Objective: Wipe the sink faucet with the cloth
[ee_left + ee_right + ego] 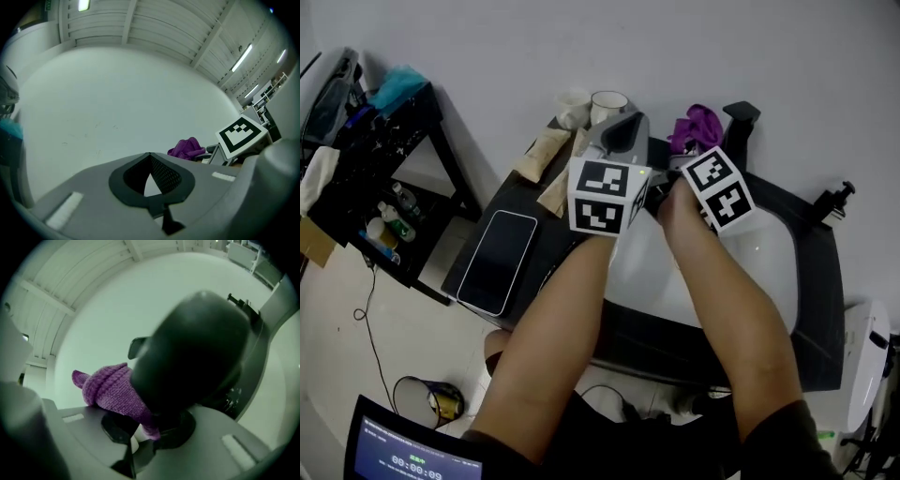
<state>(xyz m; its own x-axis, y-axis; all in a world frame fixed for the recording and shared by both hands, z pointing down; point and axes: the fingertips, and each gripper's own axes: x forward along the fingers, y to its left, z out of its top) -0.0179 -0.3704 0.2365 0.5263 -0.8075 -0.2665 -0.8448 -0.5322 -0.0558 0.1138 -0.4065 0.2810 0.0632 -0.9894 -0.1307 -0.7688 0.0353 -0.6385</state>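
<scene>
With the right gripper point(140, 431) pinching the purple cloth point(110, 387) against the black faucet point(197, 348), and the left gripper point(151, 182) pressed together empty beside the faucet, wiping well calls for firm, wrapping contact.

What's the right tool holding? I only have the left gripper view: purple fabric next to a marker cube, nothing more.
Observer: In the right gripper view, the right tool is shut on a purple knitted cloth.
Operator: Is it at the faucet?
Observer: Yes. The cloth lies against the dark rounded faucet, which fills that view close up and blurred.
Operator: Anything near the sink to avoid?
Observer: The head view shows a phone lying flat to the left of the sink.
</scene>
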